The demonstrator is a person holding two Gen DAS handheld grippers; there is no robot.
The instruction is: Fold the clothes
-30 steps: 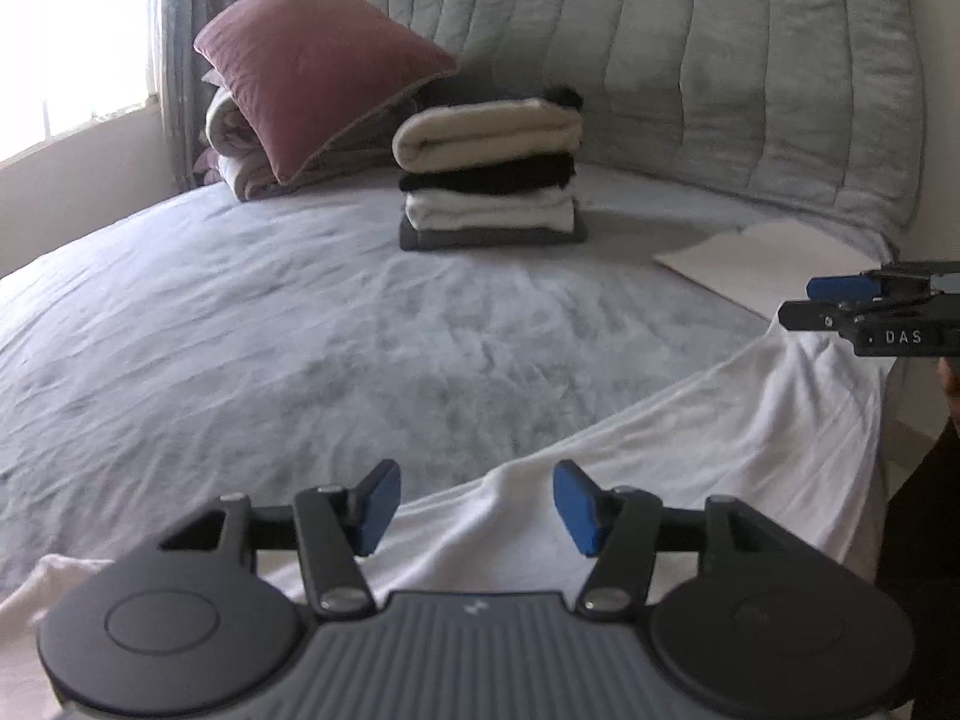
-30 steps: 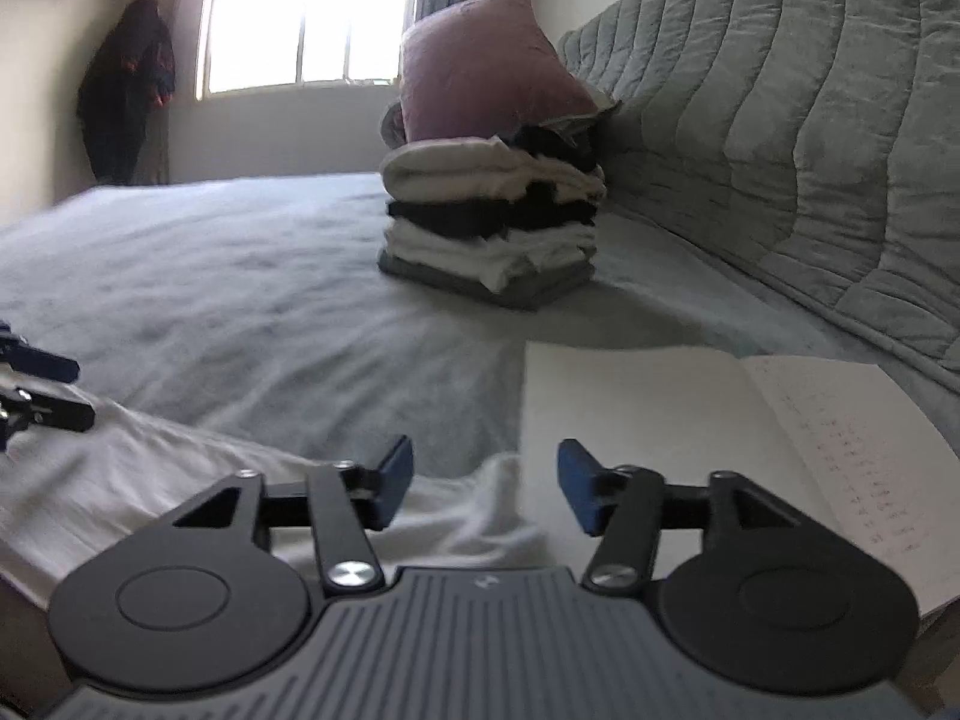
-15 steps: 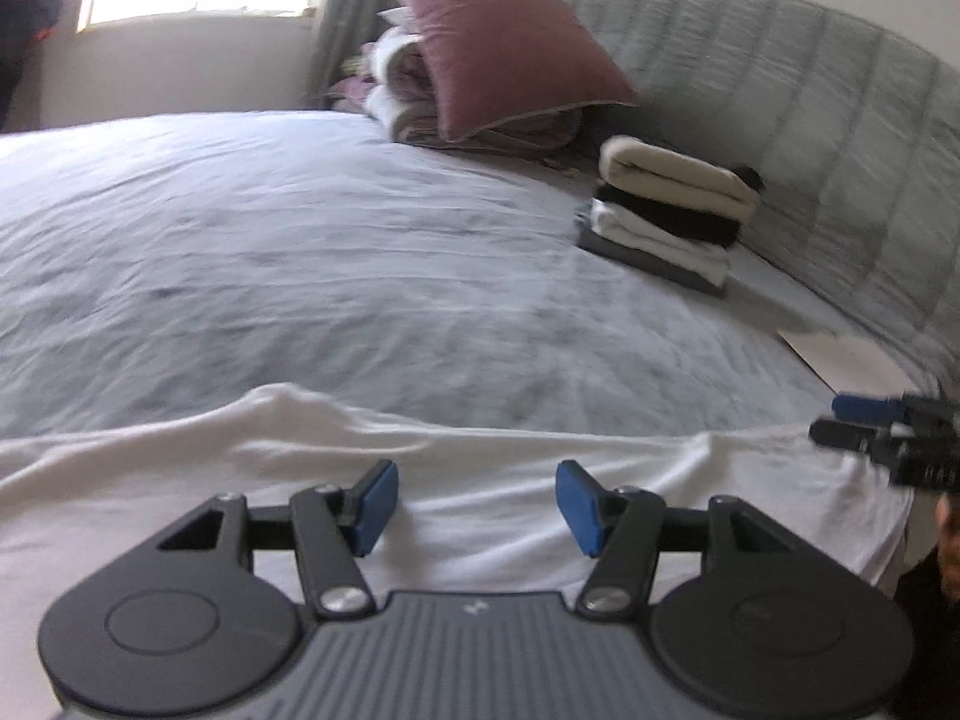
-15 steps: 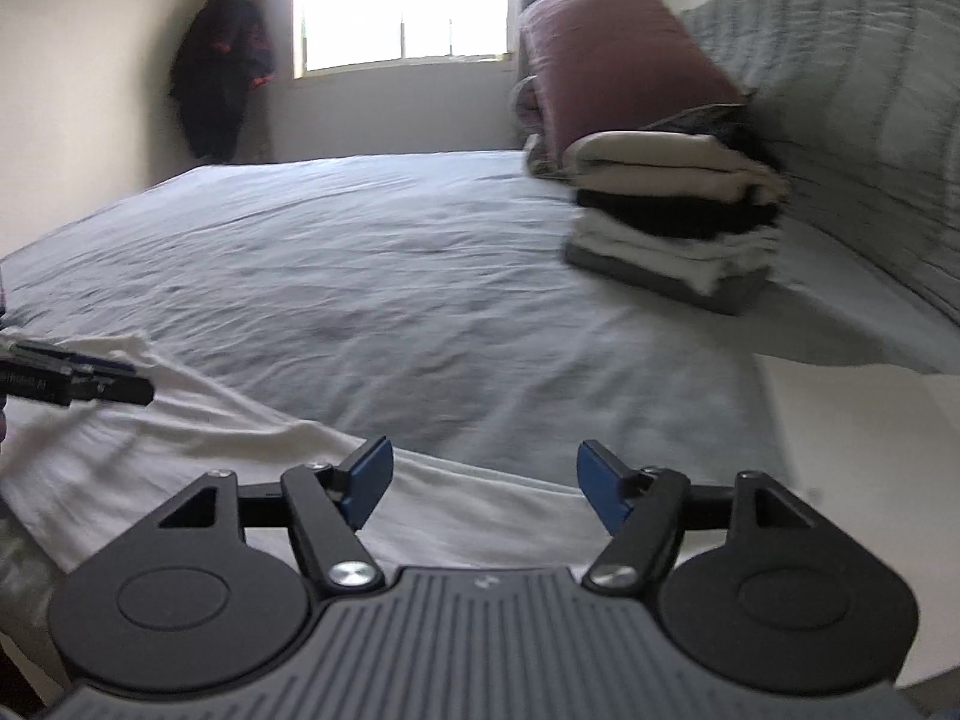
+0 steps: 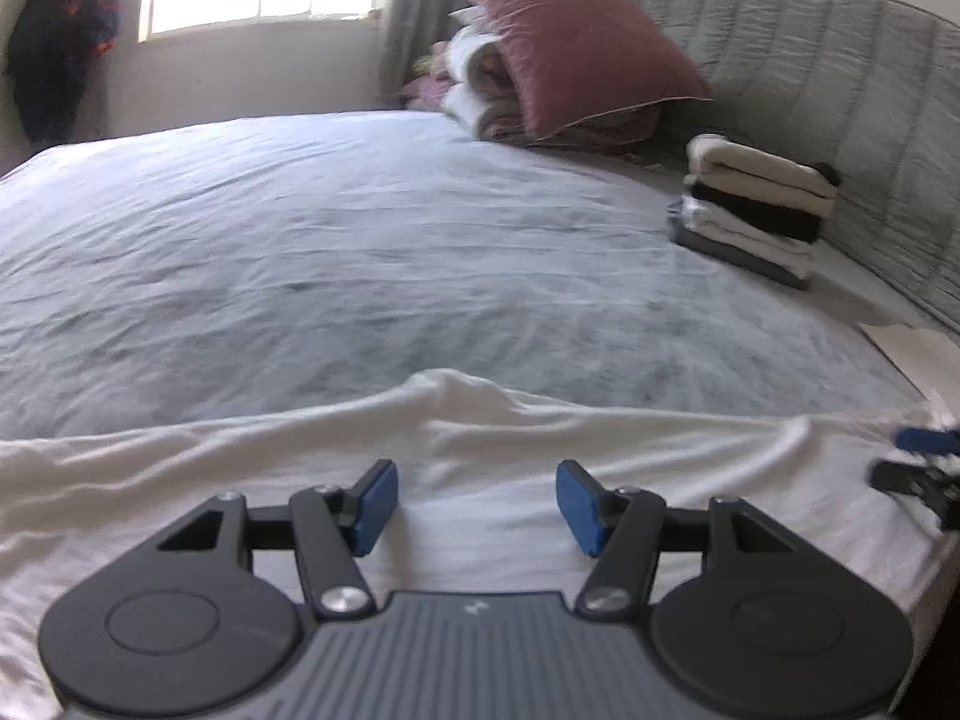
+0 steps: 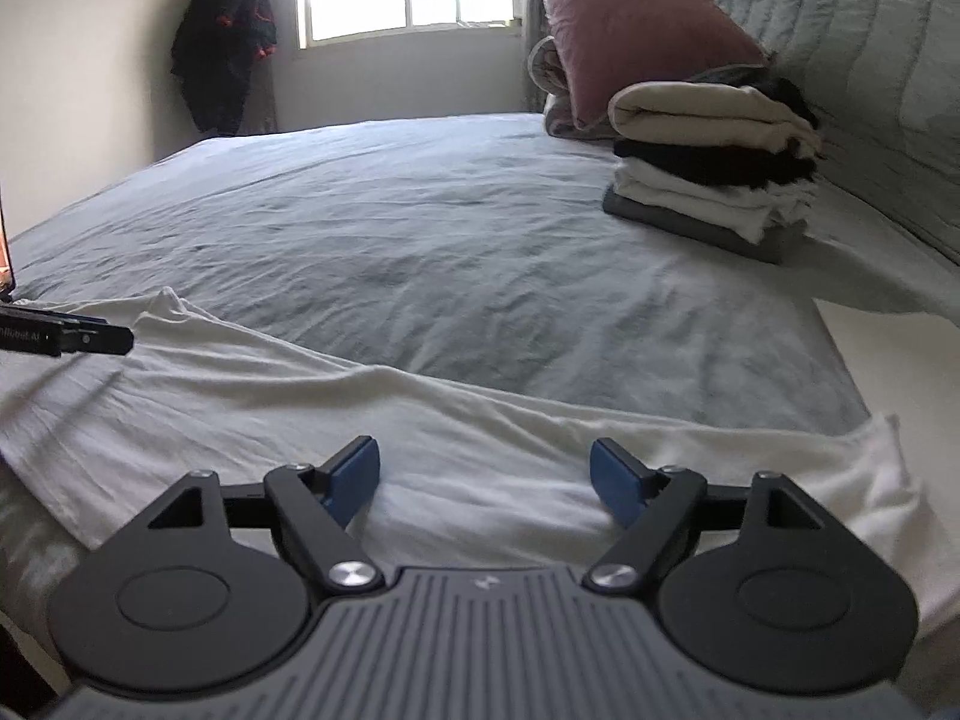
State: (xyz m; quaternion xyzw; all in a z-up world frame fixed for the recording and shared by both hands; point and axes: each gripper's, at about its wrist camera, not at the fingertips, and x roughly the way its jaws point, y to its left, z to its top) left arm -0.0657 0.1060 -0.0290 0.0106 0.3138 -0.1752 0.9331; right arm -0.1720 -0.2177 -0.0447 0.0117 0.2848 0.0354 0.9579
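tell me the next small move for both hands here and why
Probably lower both and pinch the near edge of the white shirt. The left gripper and right gripper hover open above it, holding nothing, and it lies unfolded across the bed.

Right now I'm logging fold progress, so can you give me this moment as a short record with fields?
garment: white cloth spread along the bed's near edge, unfolded
left tongs: open, over the cloth, holding nothing
right tongs: open, over the cloth, holding nothing
done pile: folded stack near the headboard
other: pink pillow, paper sheet
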